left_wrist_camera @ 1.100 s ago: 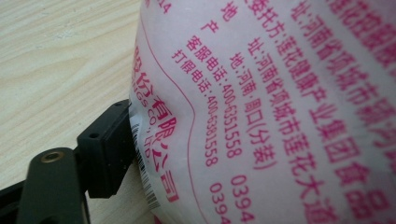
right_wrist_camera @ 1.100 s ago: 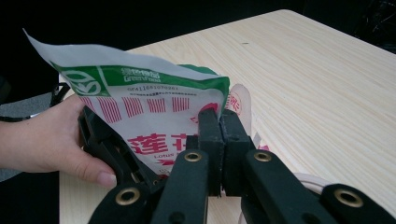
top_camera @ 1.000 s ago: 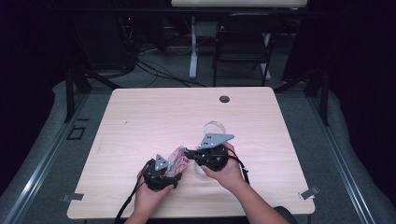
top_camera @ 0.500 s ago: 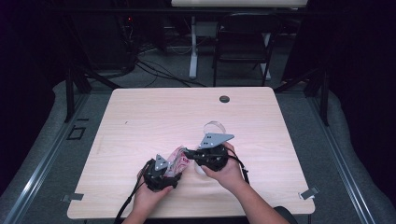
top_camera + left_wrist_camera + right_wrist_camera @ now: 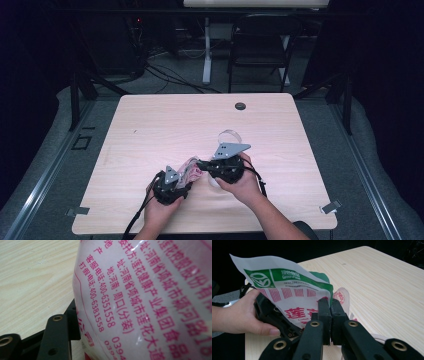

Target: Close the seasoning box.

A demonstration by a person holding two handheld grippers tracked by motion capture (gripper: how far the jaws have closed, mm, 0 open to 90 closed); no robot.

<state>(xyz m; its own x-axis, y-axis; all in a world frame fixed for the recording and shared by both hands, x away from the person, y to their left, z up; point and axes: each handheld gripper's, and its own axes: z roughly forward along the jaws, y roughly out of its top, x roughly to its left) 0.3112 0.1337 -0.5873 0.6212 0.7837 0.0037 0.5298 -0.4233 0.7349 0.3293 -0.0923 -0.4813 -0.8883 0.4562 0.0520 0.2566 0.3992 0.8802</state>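
Packet [image 5: 190, 169] first: the white plastic food bag with pink and green print hangs between your two grippers, lifted just off the worktop [image 5: 150, 130] near its front edge, a little left of its middle. You hold it there because both grippers need a hold on it to work the packet, and the free air under it keeps the film from dragging on the wood.

On the packet's right side, your right gripper [image 5: 329, 315] is pinched fully together on an edge of the film, jaws pressed flat with the printed sheet trapped between them. That narrow bite acts as the anchor: it fixes one edge so the other hand can pull or reposition.

On the packet's left side, your left gripper [image 5: 172, 182] sits with the bag's bulging body right at its mouth. In the left gripper view the packet [image 5: 150, 297] crowds against one black jaw, and the jaws have just been closing with the bag between them. Whether both pads already press on the film I cannot tell, since the far jaw is hidden behind the bag.

Beyond the packet, behind your right gripper, a pale strip or loop [image 5: 229, 135] lies on the worktop, well clear of the packet.
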